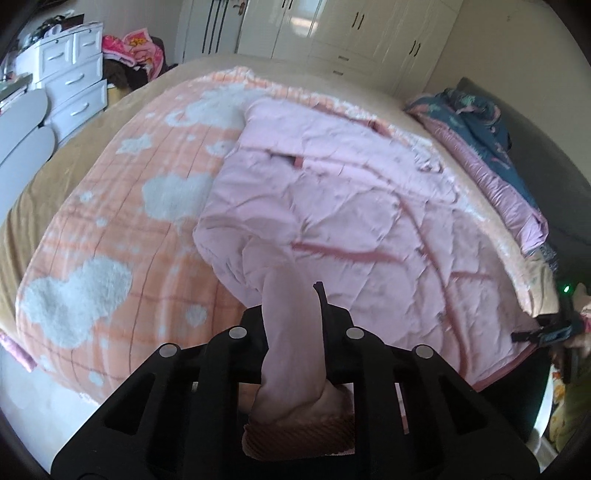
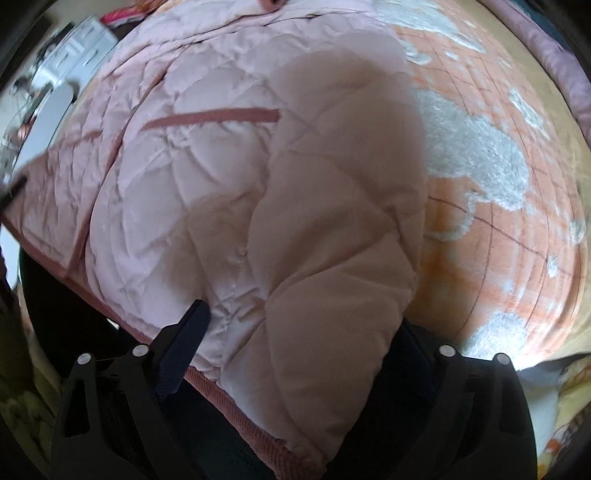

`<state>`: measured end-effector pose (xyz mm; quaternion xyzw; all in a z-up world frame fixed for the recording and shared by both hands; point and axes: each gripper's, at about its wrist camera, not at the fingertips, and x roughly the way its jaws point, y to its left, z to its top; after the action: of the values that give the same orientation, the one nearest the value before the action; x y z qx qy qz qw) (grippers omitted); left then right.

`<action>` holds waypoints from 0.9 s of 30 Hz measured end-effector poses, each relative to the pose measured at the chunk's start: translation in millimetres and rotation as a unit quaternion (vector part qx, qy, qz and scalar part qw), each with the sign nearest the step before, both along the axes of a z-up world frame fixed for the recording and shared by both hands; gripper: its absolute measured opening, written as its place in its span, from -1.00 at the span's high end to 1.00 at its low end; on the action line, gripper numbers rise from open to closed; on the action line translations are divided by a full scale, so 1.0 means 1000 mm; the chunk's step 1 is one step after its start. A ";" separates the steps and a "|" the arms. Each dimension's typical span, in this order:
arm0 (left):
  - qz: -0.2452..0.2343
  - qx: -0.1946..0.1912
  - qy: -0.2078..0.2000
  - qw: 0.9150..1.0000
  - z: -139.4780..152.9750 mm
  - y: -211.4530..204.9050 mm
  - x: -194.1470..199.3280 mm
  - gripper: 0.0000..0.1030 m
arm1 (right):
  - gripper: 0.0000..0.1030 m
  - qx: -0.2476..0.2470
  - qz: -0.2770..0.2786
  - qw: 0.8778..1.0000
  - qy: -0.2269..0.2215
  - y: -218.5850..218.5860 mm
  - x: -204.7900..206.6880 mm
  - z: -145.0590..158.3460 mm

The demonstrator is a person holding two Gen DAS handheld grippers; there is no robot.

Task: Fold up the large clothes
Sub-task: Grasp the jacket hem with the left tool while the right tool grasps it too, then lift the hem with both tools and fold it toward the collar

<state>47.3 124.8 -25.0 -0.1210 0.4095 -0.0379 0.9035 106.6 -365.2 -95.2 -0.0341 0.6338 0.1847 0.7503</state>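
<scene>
A pale pink quilted jacket [image 1: 354, 206] with darker pink trim lies spread on the bed. In the left wrist view, my left gripper [image 1: 291, 306] is shut on one sleeve [image 1: 288, 332], which rises off the bed between the fingers; its ribbed cuff hangs near the camera. In the right wrist view, the jacket [image 2: 177, 177] fills the frame. My right gripper [image 2: 295, 350] points down over the other puffy sleeve [image 2: 332, 258] near the hem. Its jaws stand wide, the left finger [image 2: 184, 343] lies against the jacket body, and the right finger is hidden behind the sleeve.
An orange checked blanket [image 1: 110, 221] with white fluffy heart patches covers the bed under the jacket. White drawers [image 1: 74, 81] stand at the far left, white wardrobes [image 1: 332, 29] behind. A dark blue and pink quilt [image 1: 491, 158] is heaped at the bed's right edge.
</scene>
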 end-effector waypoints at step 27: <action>0.015 -0.002 -0.059 0.998 0.049 0.003 0.029 0.79 | 0.66 0.276 -0.049 0.925 -0.257 -0.023 0.007 0.139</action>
<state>76.6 127.8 24.1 -0.1266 0.3537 -0.0327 0.9262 113.5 -388.5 44.0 0.1590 0.3442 0.2997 0.8755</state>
